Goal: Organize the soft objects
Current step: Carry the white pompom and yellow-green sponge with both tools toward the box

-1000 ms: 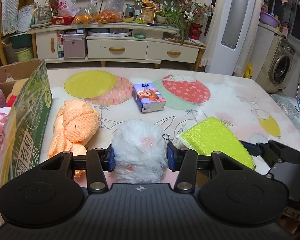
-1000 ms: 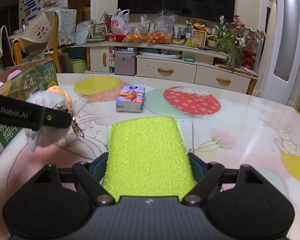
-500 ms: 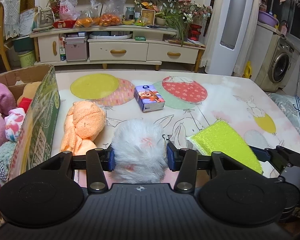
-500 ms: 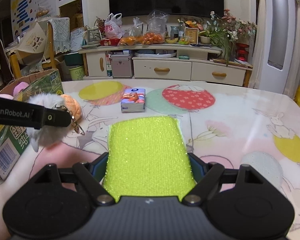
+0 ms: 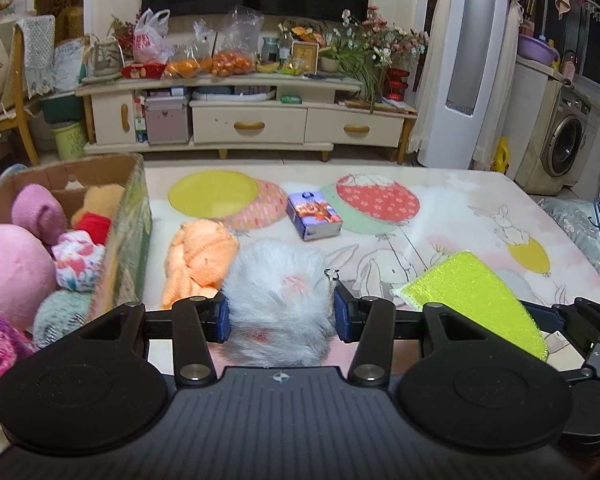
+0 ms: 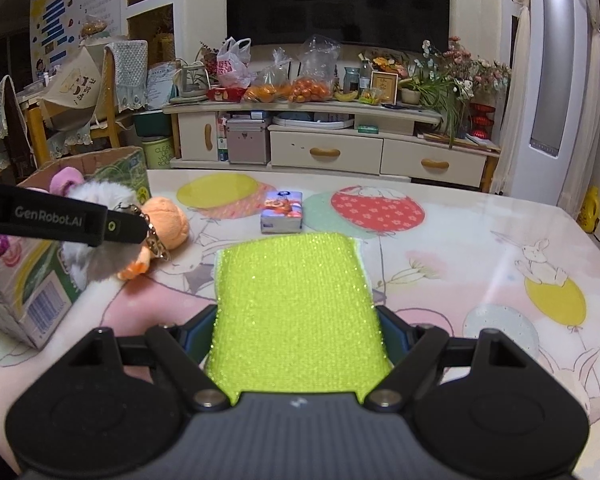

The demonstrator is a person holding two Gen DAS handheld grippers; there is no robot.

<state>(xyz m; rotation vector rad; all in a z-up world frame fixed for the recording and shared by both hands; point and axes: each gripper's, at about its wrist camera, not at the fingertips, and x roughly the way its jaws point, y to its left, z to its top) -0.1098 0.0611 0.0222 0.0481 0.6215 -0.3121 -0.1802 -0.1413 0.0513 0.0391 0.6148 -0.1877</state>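
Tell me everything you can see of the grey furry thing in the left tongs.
The grey fluffy pom-pom is a rounded ball of long, soft, pale-grey fur with pinkish patches showing through. A gold-coloured keychain hangs from its side. The left tongs are shut on it, blue pads pressing both flanks. It is held above the table, in front of the orange plush and beside the cardboard box.

Between the left fingers [image 5: 342, 314], the fluffy grey-white plush pompom [image 5: 276, 300] hides its lower part behind the gripper body. Left of them, the open cardboard box of plush toys [image 5: 128, 232] is cut off and blurred. The lime-green scrubbing cloth's [image 6: 296, 312] near end is hidden.
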